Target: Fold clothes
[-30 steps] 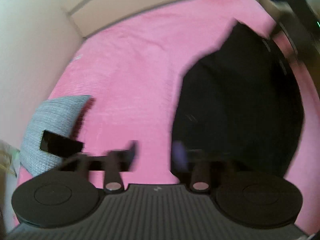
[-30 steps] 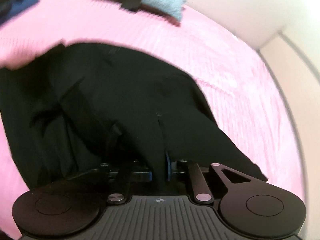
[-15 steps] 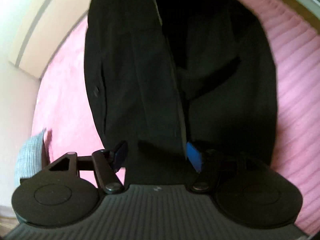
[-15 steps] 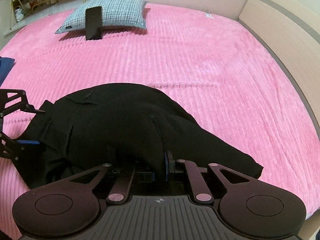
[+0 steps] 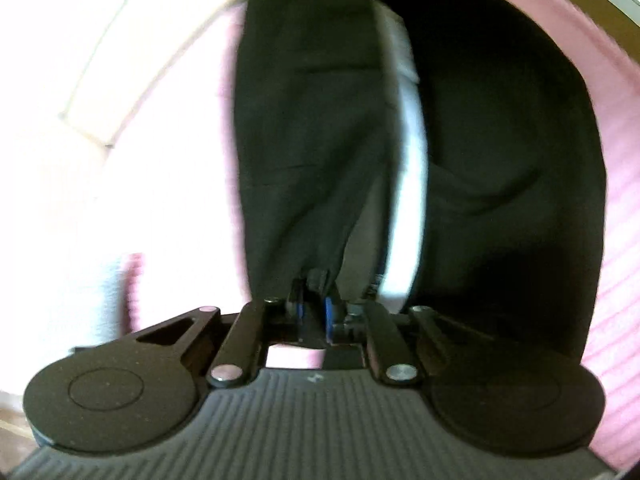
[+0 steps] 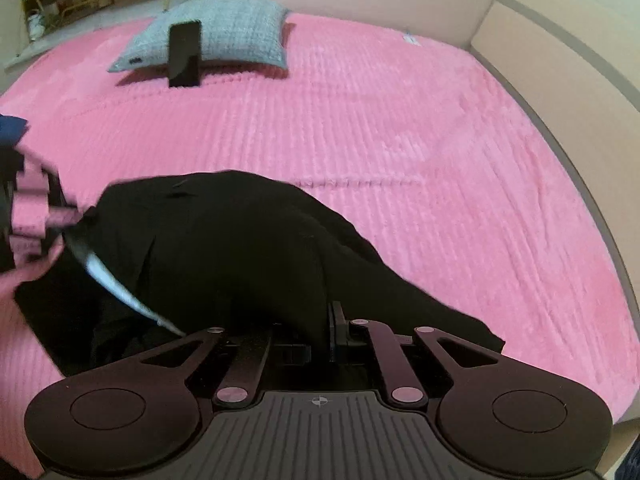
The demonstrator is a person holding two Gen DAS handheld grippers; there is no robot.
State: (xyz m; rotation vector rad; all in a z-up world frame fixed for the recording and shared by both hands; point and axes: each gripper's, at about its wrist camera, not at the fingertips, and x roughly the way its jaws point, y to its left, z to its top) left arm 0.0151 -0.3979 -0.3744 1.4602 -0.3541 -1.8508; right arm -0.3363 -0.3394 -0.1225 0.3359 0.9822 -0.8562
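Observation:
A black garment [image 6: 240, 248] with a white inner strip [image 6: 108, 280] lies bunched on the pink bedspread [image 6: 400, 140]. My right gripper [image 6: 320, 344] is shut on a fold of it at its near edge. In the left wrist view the same black garment [image 5: 304, 140] hangs away from the camera, its white strip [image 5: 408, 200] running down the middle. The jaws of my left gripper [image 5: 314, 312] are closing, with a pinch of black cloth between the blue pads. In the right wrist view the left gripper [image 6: 74, 218] shows blurred at the garment's left corner.
A grey pillow [image 6: 224, 32] with a black phone [image 6: 184, 54] leaning on it lies at the far side of the bed. Some blue cloth [image 6: 12, 128] sits at the left edge. A beige headboard [image 6: 560, 60] borders the bed on the right.
My left gripper came down to the garment's edge and its wide jaws closed on the cloth. My right gripper rose a little, still holding its fold.

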